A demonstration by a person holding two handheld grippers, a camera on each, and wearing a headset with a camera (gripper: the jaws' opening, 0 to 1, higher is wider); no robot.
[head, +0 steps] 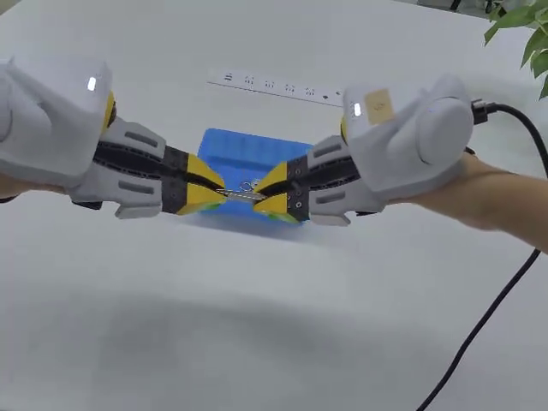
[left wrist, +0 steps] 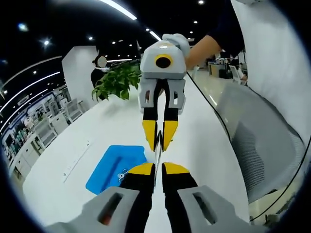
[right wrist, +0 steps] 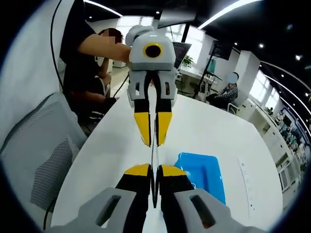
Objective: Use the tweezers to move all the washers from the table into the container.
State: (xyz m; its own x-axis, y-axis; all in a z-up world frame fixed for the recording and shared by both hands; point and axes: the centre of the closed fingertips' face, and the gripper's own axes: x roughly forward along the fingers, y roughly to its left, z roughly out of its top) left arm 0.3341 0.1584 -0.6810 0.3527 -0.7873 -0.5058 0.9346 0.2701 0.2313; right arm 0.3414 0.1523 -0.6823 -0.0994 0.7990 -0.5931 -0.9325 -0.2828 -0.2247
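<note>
While the tweezers (head: 241, 194) are pinched at opposite ends by the left hand-held gripper (head: 216, 193) and right hand-held gripper (head: 264, 196), their long axis is held level over the container (head: 231, 150).

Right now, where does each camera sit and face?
Head view: on the head, looking down at left gripper, right gripper, blue container; a forearm shows.
Left gripper view: on the left gripper, facing the right one; own jaws show.
Right gripper view: mirrored, facing the left gripper; own jaws show.
Both share the tweezers.
</note>
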